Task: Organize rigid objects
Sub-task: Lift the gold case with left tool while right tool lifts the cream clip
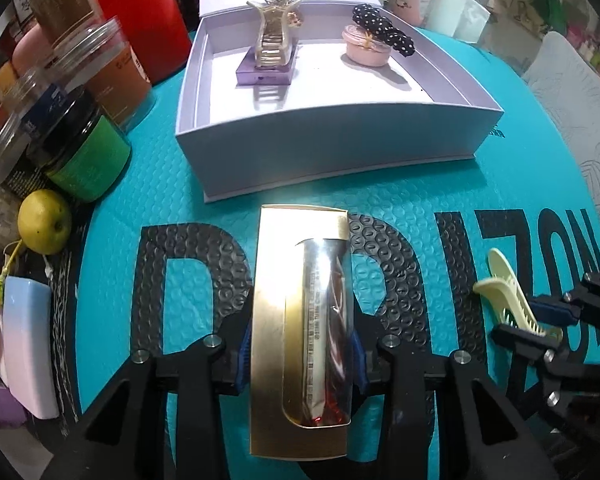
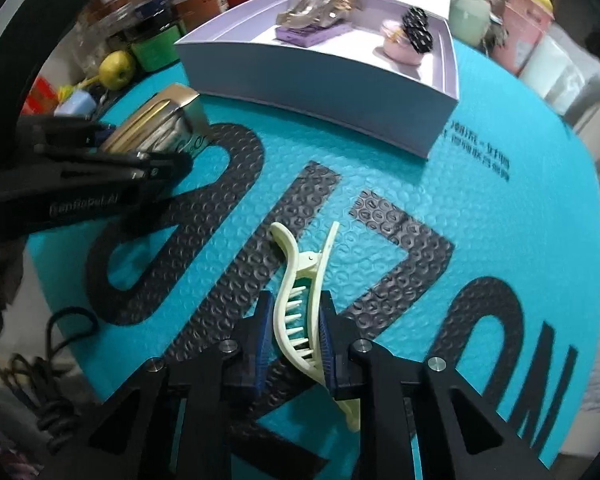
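Left gripper [image 1: 300, 364] clamping gold box [image 1: 300, 320], right gripper [image 2: 296, 340] clamping cream hair clip [image 2: 300, 300]

Work surface: a teal dimpled foam mat [image 1: 500, 128] printed with large black letters. Clear plastic jars [image 1: 40, 80] and a red cylindrical canister [image 1: 148, 16] line its left edge; pale containers [image 2: 548, 60], possibly canisters, stand far right.
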A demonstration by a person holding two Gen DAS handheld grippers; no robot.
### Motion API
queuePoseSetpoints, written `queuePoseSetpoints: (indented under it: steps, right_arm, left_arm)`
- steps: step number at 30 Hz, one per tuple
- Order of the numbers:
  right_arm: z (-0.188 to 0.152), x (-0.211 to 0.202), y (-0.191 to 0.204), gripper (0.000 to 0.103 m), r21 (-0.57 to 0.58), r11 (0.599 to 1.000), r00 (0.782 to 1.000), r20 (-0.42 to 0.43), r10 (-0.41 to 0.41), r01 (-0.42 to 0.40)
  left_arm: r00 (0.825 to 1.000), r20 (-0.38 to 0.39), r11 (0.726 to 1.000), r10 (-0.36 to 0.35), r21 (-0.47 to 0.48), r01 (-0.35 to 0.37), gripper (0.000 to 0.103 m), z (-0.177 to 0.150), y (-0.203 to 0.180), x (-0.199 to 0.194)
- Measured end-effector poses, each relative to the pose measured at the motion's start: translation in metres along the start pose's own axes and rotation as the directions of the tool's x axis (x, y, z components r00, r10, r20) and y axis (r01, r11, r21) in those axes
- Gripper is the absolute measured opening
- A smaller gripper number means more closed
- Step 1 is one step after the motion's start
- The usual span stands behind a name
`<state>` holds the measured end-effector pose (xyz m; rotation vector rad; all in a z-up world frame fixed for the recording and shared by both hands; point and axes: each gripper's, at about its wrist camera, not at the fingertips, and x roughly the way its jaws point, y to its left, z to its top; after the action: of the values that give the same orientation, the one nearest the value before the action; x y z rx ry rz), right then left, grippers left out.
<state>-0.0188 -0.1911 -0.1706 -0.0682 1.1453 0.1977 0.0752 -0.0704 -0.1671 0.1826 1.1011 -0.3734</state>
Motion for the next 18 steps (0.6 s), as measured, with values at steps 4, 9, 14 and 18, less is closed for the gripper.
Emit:
queuePoseSetpoints:
  steps: [4,9,14,18]
  right_arm:
    - [0.005,0.000,-0.006,0.021,0.027,0.999,1.000,0.006,0.018,-0.018]
    - [0.009,-0.004,-0.009,0.021,0.061,0.998,0.999,0.020,0.034,-0.035]
    - [0.013,-0.013,-0.008,0.021,0.067,0.997,0.998,0.036,0.046,-0.049]
    - [0.013,-0.021,-0.005,0.021,0.074,0.996,0.998,0.034,0.053,-0.055]
  left_arm:
    - [1.000,-0.016,1.000,0.001,0.004,-0.001,0.037,0.003,-0.001,0.002]
    - [1.000,-0.021,1.000,-0.009,0.018,0.010,0.037,0.004,-0.001,0.000]
    - [0.999,-0.033,1.000,-0.006,0.025,0.007,0.037,0.005,0.000,-0.012]
    - [0.999,-0.034,0.999,0.023,0.050,-0.021,0.037,0.008,0.000,-0.022]
